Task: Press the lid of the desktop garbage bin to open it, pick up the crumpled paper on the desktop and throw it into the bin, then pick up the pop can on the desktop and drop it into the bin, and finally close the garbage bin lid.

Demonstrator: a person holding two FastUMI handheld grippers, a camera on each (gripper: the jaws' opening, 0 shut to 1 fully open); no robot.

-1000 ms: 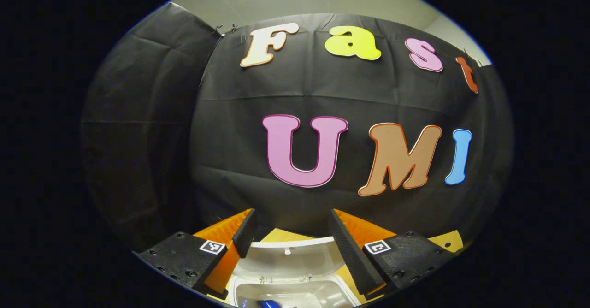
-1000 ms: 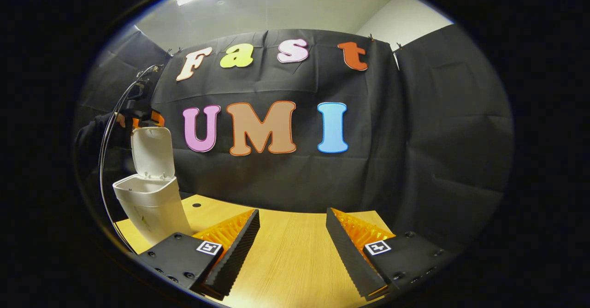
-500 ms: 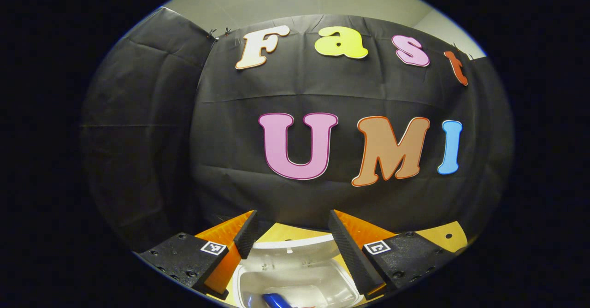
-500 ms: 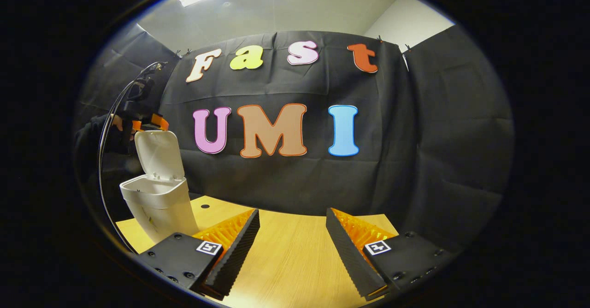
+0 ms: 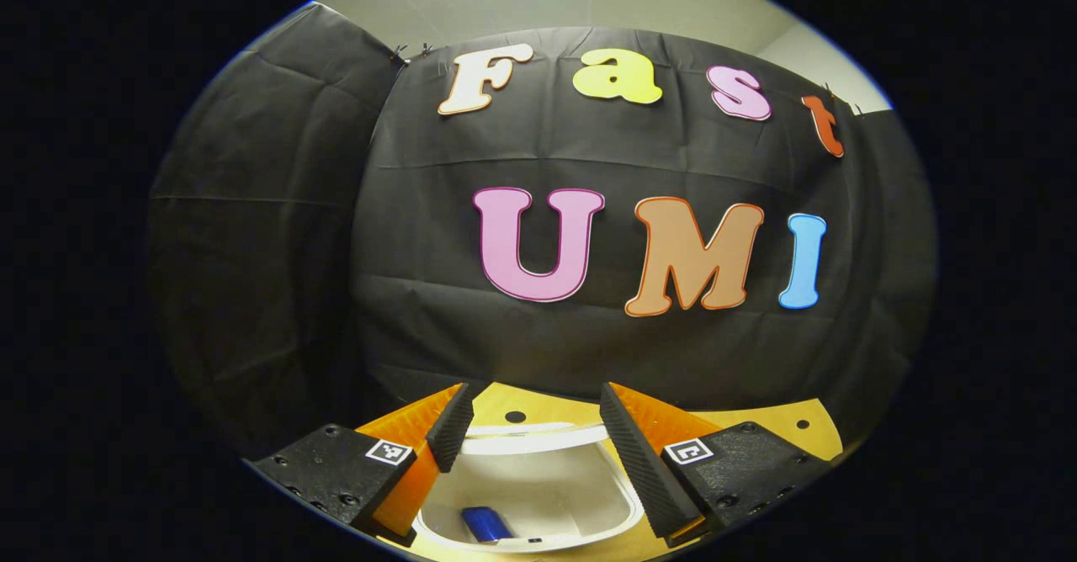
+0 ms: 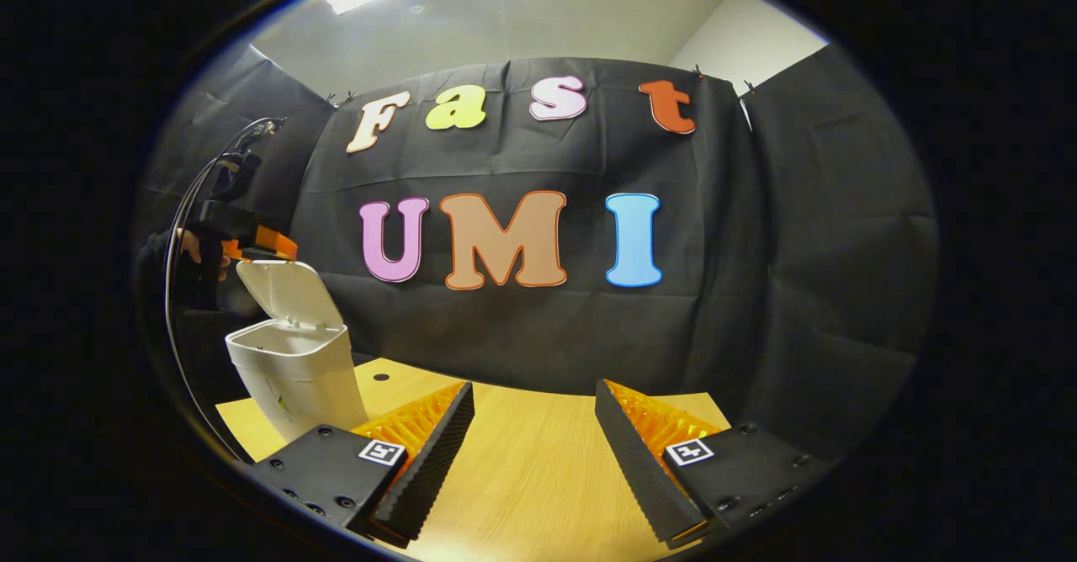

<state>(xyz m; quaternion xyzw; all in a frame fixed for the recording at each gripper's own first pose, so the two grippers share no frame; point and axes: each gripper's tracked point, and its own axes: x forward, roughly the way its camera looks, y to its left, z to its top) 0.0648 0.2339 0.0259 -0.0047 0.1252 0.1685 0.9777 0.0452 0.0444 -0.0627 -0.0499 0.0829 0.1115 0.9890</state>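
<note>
**Bin lid half down, both tools released**

Left tool [image 5: 530, 427]: seen in the left gripper view at the bottom centre of the frame. Fingers spread apart, nothing between them. It hangs above the bin, looking down past the lid.

Lid [image 5: 538, 437]: white, seen edge-on as a pale curved band between the two fingertips, lower centre of the left gripper view.

Bin [image 5: 623, 503]: white, open at the top, its rim curving across the bottom of the left gripper view. Inside, at the lower centre, lies the can [image 5: 484, 524], blue, on its side against the pale inner wall. Crumpled paper: cannot be made out inside.

Desk [image 5: 799, 436]: light wood, showing at the lower right of the left gripper view beyond the bin, with round dark holes in its surface.

Right tool [image 6: 534, 436]: bottom centre of the right gripper view. Fingers spread wide, nothing held, bare desk [image 6: 538, 478] between and below them.

Bin [image 6: 299, 377], right gripper view: stands on the desk at the lower left of the frame, well apart from the right tool. Lid [image 6: 286, 293] hinged at the back, tilted forward over the opening, partly open.

Left tool [image 6: 261, 246], right gripper view: at the left of the frame, at the lid's raised top edge; contact cannot be told. A hand [image 6: 202, 251] holds it from behind, and a cable loops beside it.
</note>
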